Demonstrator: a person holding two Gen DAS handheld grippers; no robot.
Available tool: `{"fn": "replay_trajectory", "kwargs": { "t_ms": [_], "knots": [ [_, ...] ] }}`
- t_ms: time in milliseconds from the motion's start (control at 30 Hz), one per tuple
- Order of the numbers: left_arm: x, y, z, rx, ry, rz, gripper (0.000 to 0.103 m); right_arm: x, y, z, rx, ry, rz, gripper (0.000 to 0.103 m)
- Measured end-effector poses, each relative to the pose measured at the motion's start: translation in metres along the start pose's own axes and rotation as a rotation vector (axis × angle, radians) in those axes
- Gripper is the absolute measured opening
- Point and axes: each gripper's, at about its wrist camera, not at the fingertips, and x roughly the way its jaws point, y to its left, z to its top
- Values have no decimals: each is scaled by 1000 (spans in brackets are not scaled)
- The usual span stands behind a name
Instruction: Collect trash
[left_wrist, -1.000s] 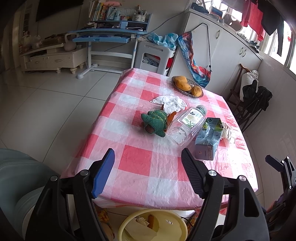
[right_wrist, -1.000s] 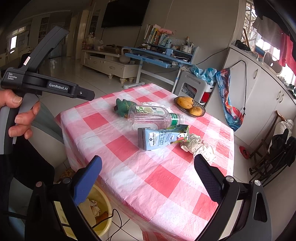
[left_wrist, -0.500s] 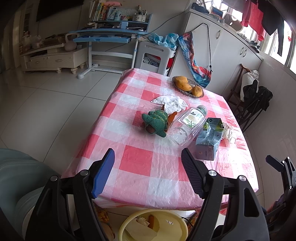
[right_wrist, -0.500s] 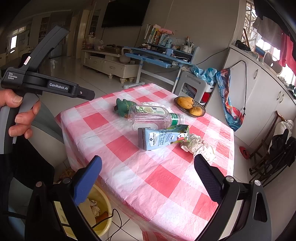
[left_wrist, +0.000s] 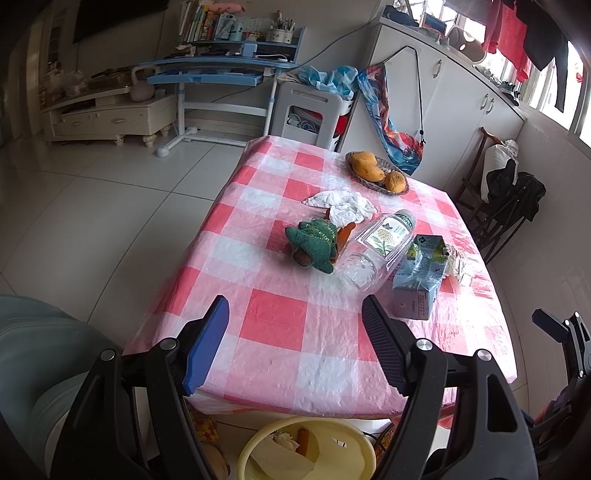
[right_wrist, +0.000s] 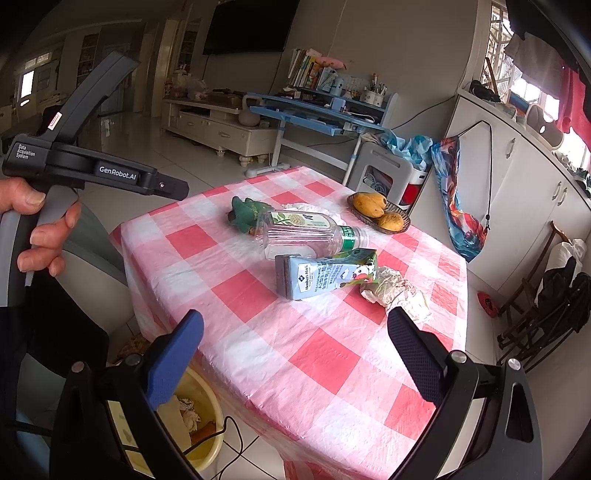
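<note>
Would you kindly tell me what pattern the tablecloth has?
The tablecloth is pink-and-white checked, clearest in the left wrist view.

Ahead of the left gripper's (left_wrist: 291, 339) fingers (left_wrist: 207, 347), a toy (left_wrist: 314, 245), bottle (left_wrist: 376, 251) and carton (left_wrist: 417, 280) are lying in a row on the table (left_wrist: 288, 317), toy leftmost, carton rightmost. Wrappers (left_wrist: 460, 264) are sitting just right of the carton (touching it, it seems). A cloth (left_wrist: 343, 203) is lying beyond the toy, and a fruit basket (left_wrist: 376, 171) is sitting farther back. Below the fingers, at the table's near edge, a bin (left_wrist: 306, 454) is standing on the floor.
</note>
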Motion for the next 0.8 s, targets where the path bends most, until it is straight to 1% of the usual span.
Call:
{"fn": "replay_trajectory", "kwargs": {
  "t_ms": [800],
  "knots": [
    [0, 0, -1, 1, -2, 1, 71, 1, 0, 1, -11, 5, 0, 95]
  ]
}}
